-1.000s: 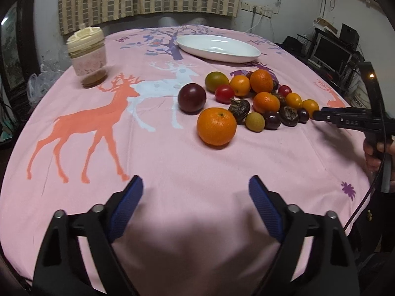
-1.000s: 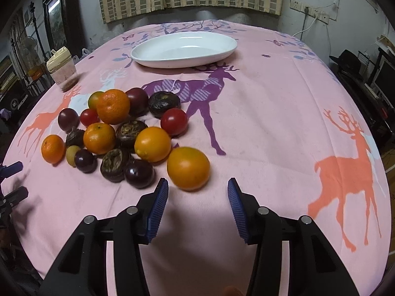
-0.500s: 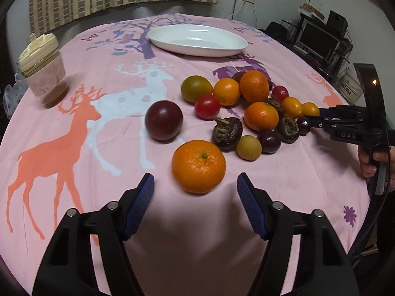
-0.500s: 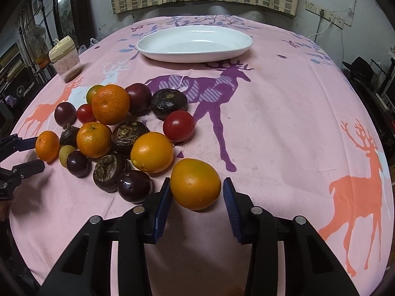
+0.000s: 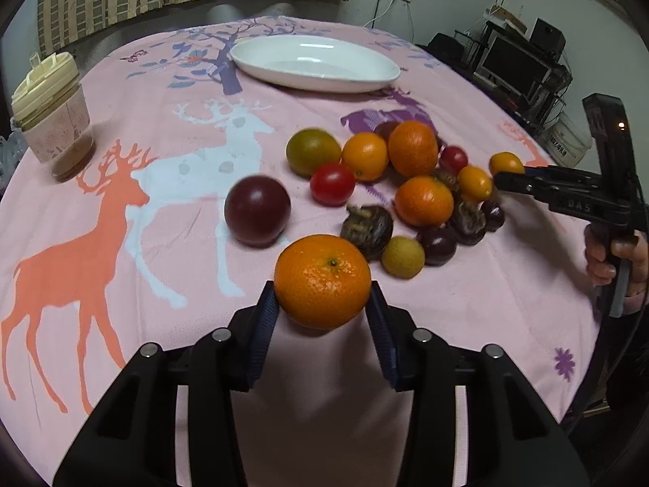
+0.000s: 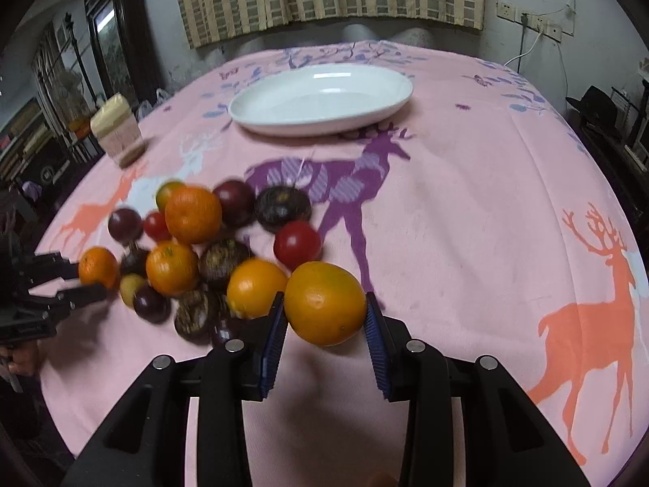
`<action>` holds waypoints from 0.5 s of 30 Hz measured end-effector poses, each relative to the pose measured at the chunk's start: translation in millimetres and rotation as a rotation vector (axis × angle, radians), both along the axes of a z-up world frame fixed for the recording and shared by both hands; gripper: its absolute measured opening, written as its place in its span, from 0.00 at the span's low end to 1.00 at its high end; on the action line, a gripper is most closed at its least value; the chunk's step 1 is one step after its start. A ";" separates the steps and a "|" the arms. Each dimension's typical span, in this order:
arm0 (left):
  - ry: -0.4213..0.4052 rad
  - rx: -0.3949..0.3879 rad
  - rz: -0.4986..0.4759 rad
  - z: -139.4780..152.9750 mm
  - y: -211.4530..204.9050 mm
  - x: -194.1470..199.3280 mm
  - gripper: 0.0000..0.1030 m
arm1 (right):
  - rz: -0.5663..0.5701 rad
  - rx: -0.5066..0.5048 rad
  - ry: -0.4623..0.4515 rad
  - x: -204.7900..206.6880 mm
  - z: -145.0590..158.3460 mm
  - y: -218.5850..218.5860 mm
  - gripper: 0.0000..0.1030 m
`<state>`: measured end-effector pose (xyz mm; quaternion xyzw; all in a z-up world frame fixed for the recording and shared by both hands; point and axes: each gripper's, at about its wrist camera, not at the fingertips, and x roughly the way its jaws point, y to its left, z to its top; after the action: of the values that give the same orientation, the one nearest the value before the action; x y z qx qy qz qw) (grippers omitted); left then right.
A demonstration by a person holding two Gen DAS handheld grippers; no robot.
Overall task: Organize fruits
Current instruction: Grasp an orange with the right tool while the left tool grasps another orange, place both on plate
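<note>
A pile of fruit [image 5: 409, 186] lies on the pink deer tablecloth: oranges, red tomatoes, dark purple fruits, a small yellow-green one. My left gripper [image 5: 323, 308] is shut on a bumpy orange [image 5: 322, 280] at the pile's near edge; it also shows in the right wrist view [image 6: 97, 266]. My right gripper [image 6: 325, 318] is shut on a smooth orange [image 6: 324, 302] at the pile's right edge; that orange shows in the left wrist view [image 5: 506, 163]. A white oval plate [image 5: 316, 64], also in the right wrist view [image 6: 322, 99], stands empty beyond the pile.
A lidded cup [image 5: 50, 113] stands at the far left of the table, also in the right wrist view [image 6: 117, 130]. A dark purple fruit [image 5: 257, 210] lies apart, left of the pile. Shelves with electronics [image 5: 523, 61] stand past the table's right side.
Both grippers moved forward to the pile and closed. The left one now grips the bumpy orange; the right one now grips the smooth orange.
</note>
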<state>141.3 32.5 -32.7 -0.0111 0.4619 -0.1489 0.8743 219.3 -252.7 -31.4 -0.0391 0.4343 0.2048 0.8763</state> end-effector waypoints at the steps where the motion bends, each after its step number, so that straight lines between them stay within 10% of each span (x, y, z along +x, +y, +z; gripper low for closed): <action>1: -0.009 -0.008 -0.005 6.2 0.1 2.8 0.42 | -0.008 0.026 -0.013 7.3 6.1 -1.1 0.37; 15: -0.054 0.027 -0.006 59.2 -36.8 219.5 0.42 | -0.090 0.169 -0.067 183.5 19.0 41.1 0.37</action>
<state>360.8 -4.3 26.5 0.0058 0.4401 -0.1454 0.8861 402.8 -211.6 -12.4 0.0478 0.3871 0.1998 0.8988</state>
